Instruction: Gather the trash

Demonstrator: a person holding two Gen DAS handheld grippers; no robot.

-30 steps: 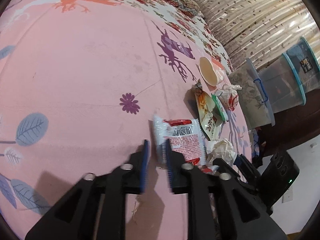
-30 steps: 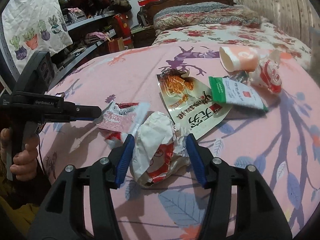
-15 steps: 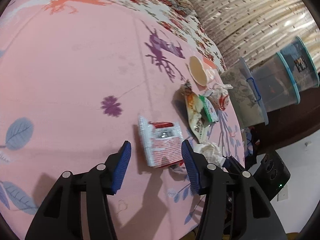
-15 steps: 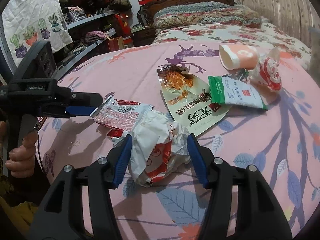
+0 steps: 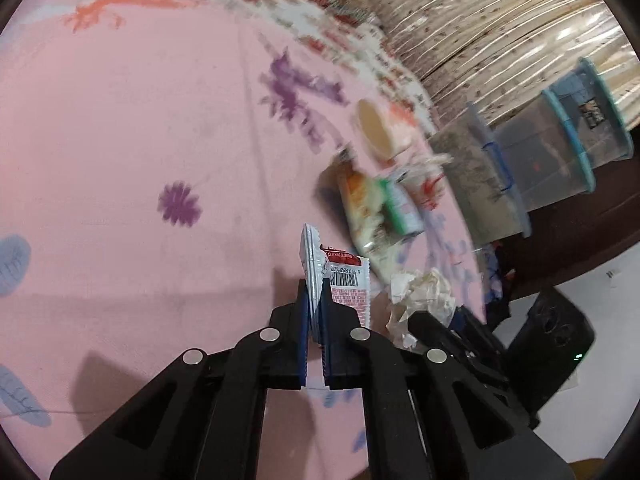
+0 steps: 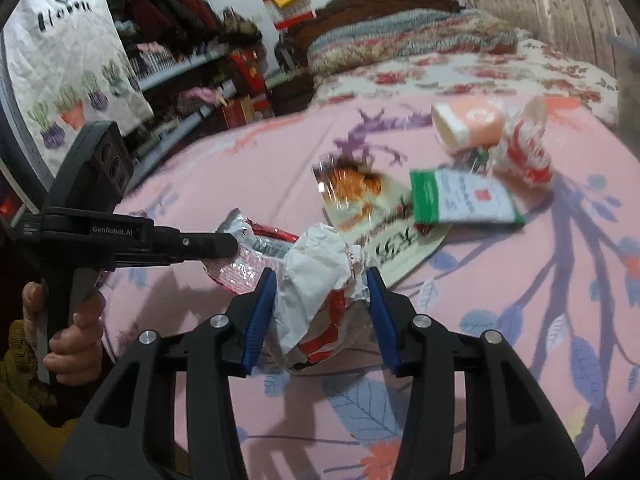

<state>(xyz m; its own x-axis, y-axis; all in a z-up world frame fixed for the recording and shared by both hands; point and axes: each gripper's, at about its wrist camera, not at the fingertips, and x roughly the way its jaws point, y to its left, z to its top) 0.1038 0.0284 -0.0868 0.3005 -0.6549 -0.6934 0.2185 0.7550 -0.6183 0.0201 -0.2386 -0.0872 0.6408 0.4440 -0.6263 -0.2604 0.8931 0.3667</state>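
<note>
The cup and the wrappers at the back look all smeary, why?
Left wrist view: the paper cup and far wrappers are streaked by motion blur, while the red-and-white wrapper pinched in the left gripper stays sharp. Right wrist view: the same cup is smeared too; the fisheye lens bends the edges.

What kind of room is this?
Most likely a bedroom. A bed with a carved headboard and folded quilt stands at the back, clothes fill the shelves, and curtains hang alongside.
</note>
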